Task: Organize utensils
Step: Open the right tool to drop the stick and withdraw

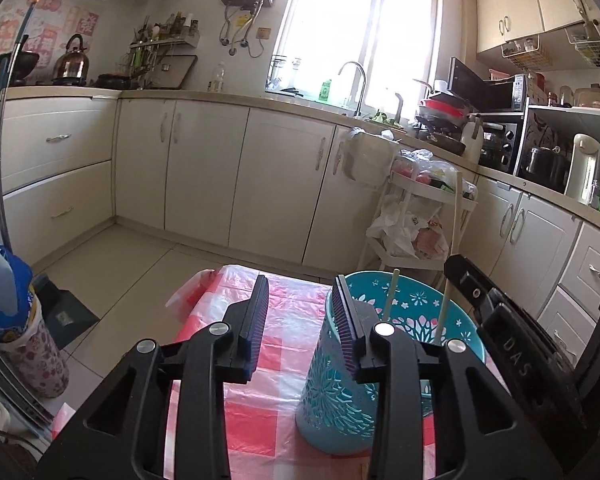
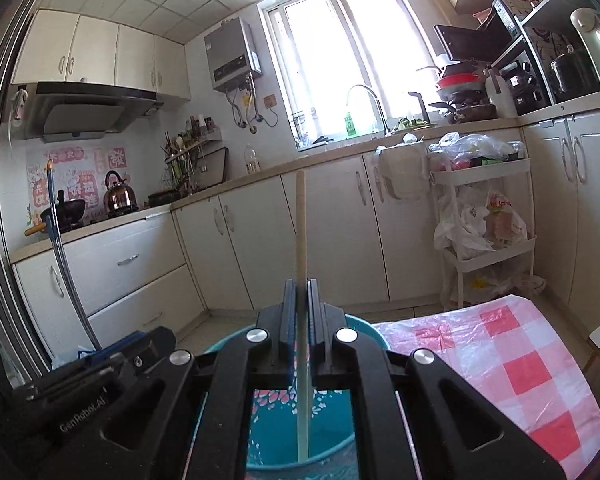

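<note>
The right gripper (image 2: 299, 300) is clamped on 1 pale chopstick (image 2: 300, 216), its pads pressed to both sides of the stick. The chopstick stands almost upright — its top rises well above the jaws against the cabinets (image 2: 236, 248), and its lower part drops below them into the teal holder (image 2: 284, 436), showing pale against the holder's inside. The holder sits right under this gripper, its rim curving just beyond the jaw tips.

The left gripper (image 1: 302, 320) stands partly open with nothing between its pads; only the red-and-white checked cloth (image 1: 288, 344) shows through the gap. Its right finger (image 1: 350, 332) lies in front of the holder's (image 1: 332, 396) near rim, so I cannot tell whether it touches it. In this view the holder stands upright on the cloth, a cut-out flower pattern on its wall, with 2 chopsticks (image 1: 391, 294) rising out of it — the taller one leans toward the right gripper's body at the frame's right edge.

A white cart (image 1: 432, 200) loaded with plastic bags stands beyond the table.
</note>
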Tool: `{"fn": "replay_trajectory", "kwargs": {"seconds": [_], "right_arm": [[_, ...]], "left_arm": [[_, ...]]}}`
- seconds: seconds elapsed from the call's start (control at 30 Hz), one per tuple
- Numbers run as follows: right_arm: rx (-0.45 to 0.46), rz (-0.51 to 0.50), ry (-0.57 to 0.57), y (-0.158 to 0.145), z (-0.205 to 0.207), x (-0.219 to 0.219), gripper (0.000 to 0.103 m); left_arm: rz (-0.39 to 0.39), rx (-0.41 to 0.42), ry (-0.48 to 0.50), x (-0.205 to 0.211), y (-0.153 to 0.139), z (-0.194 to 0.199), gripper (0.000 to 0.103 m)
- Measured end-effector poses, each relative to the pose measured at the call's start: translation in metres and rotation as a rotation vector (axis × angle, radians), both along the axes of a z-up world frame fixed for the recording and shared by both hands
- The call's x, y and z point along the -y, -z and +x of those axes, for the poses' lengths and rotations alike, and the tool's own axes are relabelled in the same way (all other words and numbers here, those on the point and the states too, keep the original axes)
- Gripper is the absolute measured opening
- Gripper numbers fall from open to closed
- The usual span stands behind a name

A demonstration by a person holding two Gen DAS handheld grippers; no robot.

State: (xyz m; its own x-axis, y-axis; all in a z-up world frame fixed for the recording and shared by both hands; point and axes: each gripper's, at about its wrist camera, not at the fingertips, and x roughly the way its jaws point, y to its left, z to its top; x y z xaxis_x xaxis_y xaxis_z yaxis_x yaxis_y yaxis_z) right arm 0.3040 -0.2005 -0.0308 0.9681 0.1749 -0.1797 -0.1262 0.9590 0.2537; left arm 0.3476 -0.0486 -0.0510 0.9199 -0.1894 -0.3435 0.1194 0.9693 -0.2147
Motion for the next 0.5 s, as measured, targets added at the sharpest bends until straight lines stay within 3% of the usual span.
{"fn": "replay_trajectory", "kwargs": {"seconds": [0.07, 0.13, 0.37, 0.5], "right_arm": [[-0.011, -0.015, -0.006, 0.003, -0.006, 0.002, 0.009], [-0.026, -0.019, -0.018, 0.004, -0.013, 0.004, 0.025], [-0.051, -0.019, -0.029, 0.0, -0.054, 0.017, 0.026], [-0.159, -0.022, -0.021, 0.014, -0.077, 0.025, 0.026]], "left_arm": [[0.0, -0.002, 0.003, 0.001, -0.001, -0.003, 0.032], [0.001, -0.006, 0.003, 0.002, -0.001, -0.006, 0.034], [0.004, -0.02, 0.005, 0.002, 0.001, -0.018, 0.036], [0.01, -0.034, 0.006, 0.0, 0.004, -0.027, 0.037]]}}
